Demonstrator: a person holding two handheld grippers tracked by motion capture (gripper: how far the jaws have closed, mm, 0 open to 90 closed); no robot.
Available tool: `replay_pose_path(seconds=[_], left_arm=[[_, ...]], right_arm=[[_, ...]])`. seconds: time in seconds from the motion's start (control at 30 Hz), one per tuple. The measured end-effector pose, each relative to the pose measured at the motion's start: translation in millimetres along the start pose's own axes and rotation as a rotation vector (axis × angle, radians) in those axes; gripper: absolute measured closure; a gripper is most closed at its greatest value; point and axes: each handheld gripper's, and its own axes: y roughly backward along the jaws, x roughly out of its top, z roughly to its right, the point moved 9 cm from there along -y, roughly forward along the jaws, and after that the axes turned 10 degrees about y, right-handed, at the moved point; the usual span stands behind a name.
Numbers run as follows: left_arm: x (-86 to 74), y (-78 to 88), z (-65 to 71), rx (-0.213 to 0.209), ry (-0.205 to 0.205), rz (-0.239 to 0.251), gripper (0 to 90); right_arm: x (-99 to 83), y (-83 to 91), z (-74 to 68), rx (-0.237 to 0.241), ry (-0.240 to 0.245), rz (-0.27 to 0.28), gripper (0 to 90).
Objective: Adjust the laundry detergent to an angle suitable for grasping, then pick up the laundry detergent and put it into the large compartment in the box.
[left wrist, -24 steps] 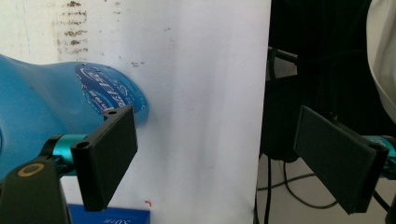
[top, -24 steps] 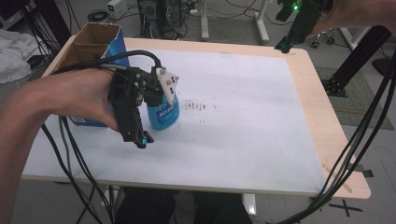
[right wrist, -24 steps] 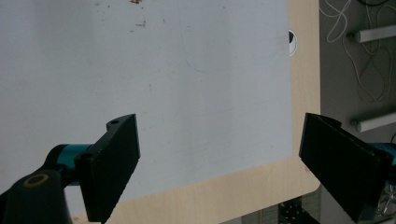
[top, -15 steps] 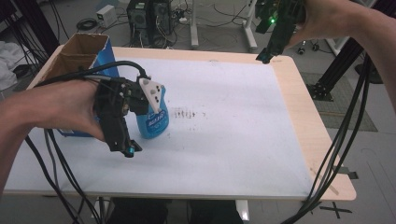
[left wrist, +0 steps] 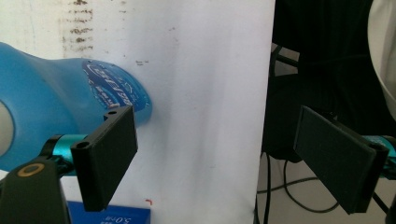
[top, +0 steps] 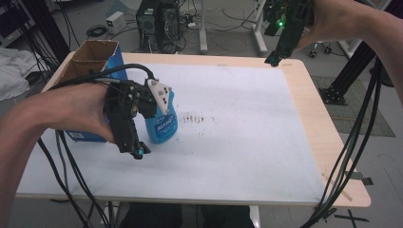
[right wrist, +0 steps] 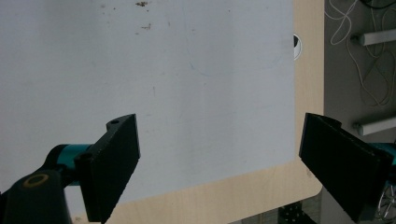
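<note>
A blue spray bottle point(top: 161, 122) with a white trigger head point(top: 159, 93) stands upright left of the table's middle. My left gripper point(top: 138, 152) hangs just to its left, pointing down toward the near edge. In the left gripper view the bottle point(left wrist: 56, 107) lies behind the left jaw, and the left gripper point(left wrist: 219, 158) is open with nothing between its jaws. My right gripper point(top: 273, 59) is raised over the table's far right corner. In its own view the right gripper point(right wrist: 219, 163) is open above the bare white surface.
An open cardboard box with blue sides point(top: 90, 61) stands at the far left, behind my left hand. Dark smudges point(top: 192, 118) mark the white tabletop point(top: 247, 142) just right of the bottle. Cables hang off both grippers, and computer gear sits on the floor beyond the table.
The whole high view has slid a little. Against the table, the bottle and both grippers hold much the same places, and both grippers look unchanged.
</note>
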Motion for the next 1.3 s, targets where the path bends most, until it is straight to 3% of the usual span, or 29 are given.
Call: replay_pose_path(seconds=[0.33, 0.5, 0.83, 0.97, 1.17, 1.3], left_arm=[[-0.8, -4.8, 0.5, -0.024, 0.003, 0.000, 13.6], [-4.4, -1.5, -2.1, -0.021, 0.049, 0.015, 13.5], [-23.3, 7.5, -17.9, 0.026, 0.290, 0.038, 13.5], [-32.0, 5.9, -30.1, 0.079, 0.424, 0.044, 13.5], [-34.9, 4.2, -50.1, 0.102, 0.636, 0.113, 13.6], [-30.4, 4.9, -57.9, 0.113, 0.705, 0.139, 13.5]], right_arm=[[1.5, -2.5, -0.6, -0.003, 0.010, -0.013, 11.6], [-0.6, -2.5, 0.4, -0.008, 0.014, -0.017, 11.6], [0.7, -1.7, -3.3, -0.015, 0.036, -0.024, 11.6], [2.1, -1.2, -4.0, -0.014, 0.034, -0.024, 11.6], [4.6, -2.0, -5.5, -0.017, 0.048, -0.029, 11.6], [5.7, -1.7, -6.4, -0.018, 0.051, -0.030, 11.6]])
